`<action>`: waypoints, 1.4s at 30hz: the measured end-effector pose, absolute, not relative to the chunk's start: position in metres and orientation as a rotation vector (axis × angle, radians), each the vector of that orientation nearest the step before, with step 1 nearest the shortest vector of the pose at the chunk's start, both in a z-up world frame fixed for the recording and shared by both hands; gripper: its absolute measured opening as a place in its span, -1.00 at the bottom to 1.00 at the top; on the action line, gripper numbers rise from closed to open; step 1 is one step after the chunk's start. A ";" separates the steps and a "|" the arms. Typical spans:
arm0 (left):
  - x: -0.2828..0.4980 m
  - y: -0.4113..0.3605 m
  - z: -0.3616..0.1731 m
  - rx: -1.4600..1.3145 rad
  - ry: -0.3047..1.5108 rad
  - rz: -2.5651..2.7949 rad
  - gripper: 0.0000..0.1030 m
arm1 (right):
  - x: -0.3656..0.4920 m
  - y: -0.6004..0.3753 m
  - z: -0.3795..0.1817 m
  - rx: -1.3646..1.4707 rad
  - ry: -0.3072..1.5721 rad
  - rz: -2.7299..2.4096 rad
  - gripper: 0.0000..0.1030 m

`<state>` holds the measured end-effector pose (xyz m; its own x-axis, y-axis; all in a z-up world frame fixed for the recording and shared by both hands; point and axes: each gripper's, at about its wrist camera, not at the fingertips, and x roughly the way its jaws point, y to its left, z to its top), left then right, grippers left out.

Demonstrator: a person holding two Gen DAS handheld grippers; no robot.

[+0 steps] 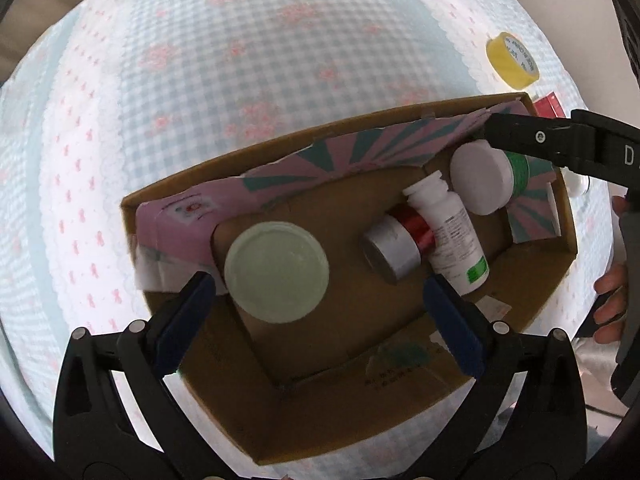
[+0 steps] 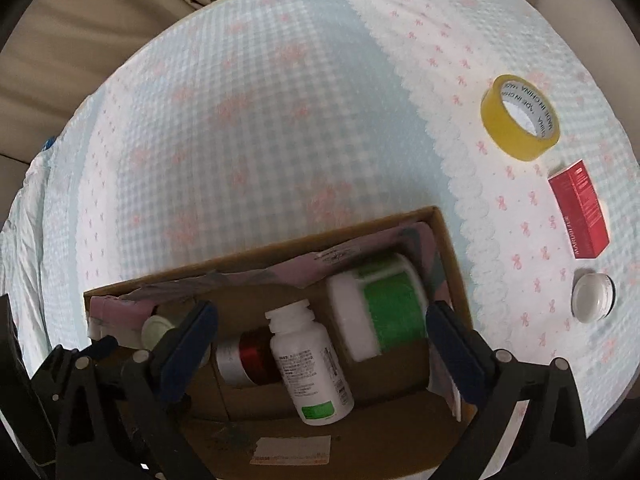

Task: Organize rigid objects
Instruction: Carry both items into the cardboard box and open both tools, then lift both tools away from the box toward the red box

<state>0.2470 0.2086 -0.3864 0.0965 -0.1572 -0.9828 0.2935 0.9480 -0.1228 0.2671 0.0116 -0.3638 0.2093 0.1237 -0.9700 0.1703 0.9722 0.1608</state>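
While both tongs hang over the cardboard box (image 1: 400, 392), risk sits mostly in crowding.

Left wrist view: left tongs (image 1: 320, 320) apart, holding nothing, above the box interior. Pale-lidded jar (image 1: 277, 272) upright at the left end; silver-and-red container (image 1: 394, 248) and white bottle (image 1: 452, 236) lie on their sides, touching. Green-labelled white jar (image 1: 486, 176) tipped at the right end, with the right tongs (image 1: 516, 136) reaching in just above it. Possible fault: if either tongs descend now, the two could collide, or nudge the lying bottle so it rolls against its neighbours.

Right wrist view: right tongs (image 2: 320, 352) apart, empty, the green jar between the blue pads (image 2: 456, 348) but not touched as far as I can tell. Outside the box on the checked cloth (image 2: 260, 100) remain a yellow tape roll (image 2: 520, 120), red carton (image 2: 580, 210) and small clear jar (image 2: 592, 296), well apart from the box. Judgement: the free space lies mid-box; dropping the tape roll onto the tilted jar could jam it above the rim. Loose paper lining (image 2: 280, 268) may snag a pad.
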 end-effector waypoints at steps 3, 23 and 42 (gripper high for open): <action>0.240 0.213 -0.380 0.099 1.429 -0.326 1.00 | 0.264 0.010 -0.359 0.246 1.359 -0.036 1.00; 0.161 0.241 -0.261 0.048 1.240 -0.224 1.00 | 0.197 0.016 -0.259 0.154 1.264 0.019 1.00; 0.120 0.155 -0.163 -0.030 1.054 -0.208 1.00 | 0.097 -0.110 -0.177 0.139 1.142 -0.156 1.00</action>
<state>0.1196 0.1550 -0.1633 0.4763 -0.1844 -0.8597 0.1556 0.9800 -0.1240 0.0969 -0.1095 -0.1767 0.4072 -0.0522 -0.9118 0.1937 0.9806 0.0304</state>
